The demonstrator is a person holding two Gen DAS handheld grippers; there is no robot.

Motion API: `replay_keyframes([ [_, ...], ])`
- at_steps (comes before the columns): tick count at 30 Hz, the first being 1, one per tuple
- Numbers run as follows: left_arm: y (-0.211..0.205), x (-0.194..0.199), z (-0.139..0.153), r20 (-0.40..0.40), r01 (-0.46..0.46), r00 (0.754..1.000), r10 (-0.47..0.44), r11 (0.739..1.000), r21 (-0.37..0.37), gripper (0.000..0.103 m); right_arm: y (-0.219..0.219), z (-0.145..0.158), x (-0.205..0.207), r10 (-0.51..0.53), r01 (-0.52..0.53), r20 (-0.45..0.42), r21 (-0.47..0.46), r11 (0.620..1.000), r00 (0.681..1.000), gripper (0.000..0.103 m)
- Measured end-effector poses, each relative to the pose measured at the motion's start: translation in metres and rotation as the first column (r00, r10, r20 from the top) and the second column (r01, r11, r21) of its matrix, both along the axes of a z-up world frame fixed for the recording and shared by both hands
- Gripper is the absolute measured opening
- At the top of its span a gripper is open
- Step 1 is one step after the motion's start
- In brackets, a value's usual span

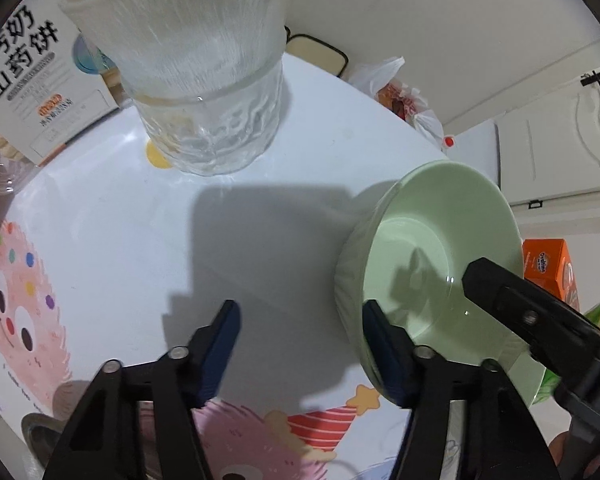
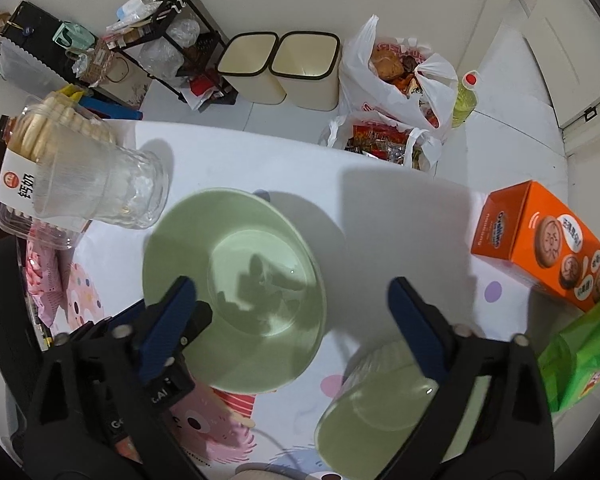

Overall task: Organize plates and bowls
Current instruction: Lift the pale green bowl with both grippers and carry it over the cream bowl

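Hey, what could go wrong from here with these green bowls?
The left gripper and right gripper are both open and crowd the same side of the wide green bowl, so they could collide. The stacked glasses stand close beside that bowl, and sliding it might tip them.

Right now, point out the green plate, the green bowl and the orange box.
green plate (image 2: 236, 264): right wrist view, inner well.
green bowl (image 2: 376, 420): right wrist view, inside bottom.
orange box (image 2: 540, 240): right wrist view, front face.
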State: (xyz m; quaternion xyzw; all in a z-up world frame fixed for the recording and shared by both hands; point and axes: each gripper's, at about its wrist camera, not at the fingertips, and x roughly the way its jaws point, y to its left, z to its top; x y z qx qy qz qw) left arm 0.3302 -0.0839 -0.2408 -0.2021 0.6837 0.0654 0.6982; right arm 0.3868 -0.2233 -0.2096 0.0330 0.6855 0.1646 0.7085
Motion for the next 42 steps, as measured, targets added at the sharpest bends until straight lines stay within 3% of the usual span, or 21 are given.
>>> replay_keyframes([
  [5, -0.006, 0.005, -0.002, 0.016, 0.016, 1.0, -0.016, 1.0, -0.016, 0.043, 0.0, -0.009, 0.0, -0.005, 0.005, -0.024, -0.009, 1.0, 1.0, 0.062],
  [7, -0.01, 0.008, -0.002, 0.022, 0.028, 0.999, -0.028, 0.999, -0.015, 0.036, 0.0, -0.011, -0.001, -0.009, 0.008, -0.032, -0.02, 1.0, 0.999, 0.045],
  [9, -0.013, 0.012, -0.002, 0.027, 0.046, 0.999, -0.045, 0.999, -0.015, 0.03, 0.0, -0.014, -0.002, -0.013, 0.012, -0.044, -0.027, 1.0, 0.999, 0.035],
  [14, -0.017, 0.02, -0.003, 0.048, 0.074, 0.996, -0.072, 0.996, -0.047, 0.014, -0.002, -0.017, -0.003, -0.043, 0.042, -0.053, -0.032, 0.999, 0.998, 0.024],
  [16, -0.018, 0.021, -0.003, 0.048, 0.079, 0.996, -0.077, 0.996, -0.042, 0.014, -0.004, -0.018, -0.002, -0.051, 0.048, -0.048, -0.052, 0.997, 0.998, 0.013],
  [19, -0.017, 0.022, -0.003, 0.06, 0.088, 0.995, -0.086, 0.995, -0.045, 0.014, -0.006, -0.018, -0.003, -0.053, 0.051, -0.042, -0.058, 0.997, 0.998, 0.007],
  [31, -0.008, 0.008, 0.016, 0.064, 0.117, 0.991, -0.115, 0.993, -0.03, 0.012, 0.005, -0.006, -0.015, -0.04, 0.041, 0.013, -0.099, 0.994, 0.999, 0.007],
  [42, -0.006, -0.021, 0.066, 0.129, 0.168, 0.977, -0.169, 0.986, 0.014, 0.011, 0.006, 0.035, -0.047, -0.097, 0.101, 0.081, -0.051, 0.994, 0.992, 0.007],
])
